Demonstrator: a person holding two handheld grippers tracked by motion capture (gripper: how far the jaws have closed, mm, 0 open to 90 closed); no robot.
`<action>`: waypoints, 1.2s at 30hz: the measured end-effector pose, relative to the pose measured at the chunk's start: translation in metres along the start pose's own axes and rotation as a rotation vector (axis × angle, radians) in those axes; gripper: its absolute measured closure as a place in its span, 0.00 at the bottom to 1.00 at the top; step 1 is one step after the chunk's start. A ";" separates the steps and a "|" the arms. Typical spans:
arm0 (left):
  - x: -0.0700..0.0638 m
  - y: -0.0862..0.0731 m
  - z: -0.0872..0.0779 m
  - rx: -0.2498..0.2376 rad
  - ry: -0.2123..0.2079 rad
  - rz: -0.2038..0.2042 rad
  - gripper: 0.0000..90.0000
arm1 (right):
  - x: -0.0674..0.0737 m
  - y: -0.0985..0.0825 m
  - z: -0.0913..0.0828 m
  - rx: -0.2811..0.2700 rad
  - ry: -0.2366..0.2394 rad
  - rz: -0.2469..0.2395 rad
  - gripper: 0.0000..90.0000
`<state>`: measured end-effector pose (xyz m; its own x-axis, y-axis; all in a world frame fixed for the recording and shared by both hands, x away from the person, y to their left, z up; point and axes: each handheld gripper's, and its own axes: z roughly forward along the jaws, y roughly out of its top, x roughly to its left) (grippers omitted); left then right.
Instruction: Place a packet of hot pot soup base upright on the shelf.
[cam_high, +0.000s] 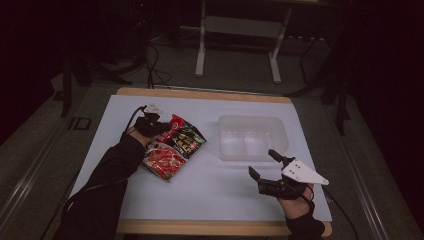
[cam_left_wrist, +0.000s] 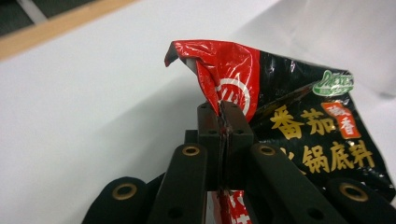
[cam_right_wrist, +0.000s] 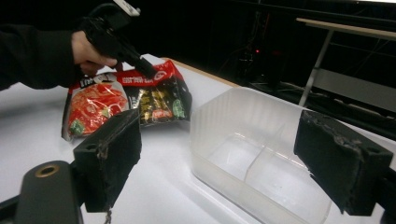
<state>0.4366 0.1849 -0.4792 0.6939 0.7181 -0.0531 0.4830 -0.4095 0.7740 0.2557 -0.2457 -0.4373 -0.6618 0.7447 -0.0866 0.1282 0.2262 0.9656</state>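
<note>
The left gripper view shows the left hand-held gripper (cam_left_wrist: 223, 122) pinching the black-and-red sachet (cam_left_wrist: 299, 126) reading 番茄 and 锅底料; the right hand-held gripper (cam_high: 264, 163) hangs spread beside the clear divided container (cam_high: 252, 136) on the tabletop (cam_high: 215, 185).

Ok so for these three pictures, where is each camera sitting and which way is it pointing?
High view: above the person's side, looking forward and down on the white table; both sleeved forearms, left gripper and right gripper show.
Left gripper view: rides the left gripper, looking along its jaws, shut on the red-and-black sauce packet.
Right gripper view: rides the right gripper, facing across the table at the clear divided bin; its jaws stand apart, and the person's left hand shows.
All three share the packet; high and right share the bin.
</note>
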 end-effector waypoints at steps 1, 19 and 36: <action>-0.002 0.001 -0.003 -0.012 -0.005 0.000 0.98 | 0.000 0.000 0.000 -0.001 -0.004 -0.003 0.16; -0.039 0.004 -0.064 -0.215 -0.060 0.057 0.98 | 0.001 0.008 -0.002 0.023 0.021 -0.014 0.11; -0.080 0.027 -0.103 -0.507 -0.175 0.059 0.98 | 0.004 0.034 -0.002 -0.040 0.068 -0.011 0.21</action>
<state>0.3387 0.1743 -0.3891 0.8118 0.5796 -0.0711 0.1519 -0.0921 0.9841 0.2553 -0.2363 -0.4042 -0.7115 0.6979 -0.0818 0.0916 0.2076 0.9739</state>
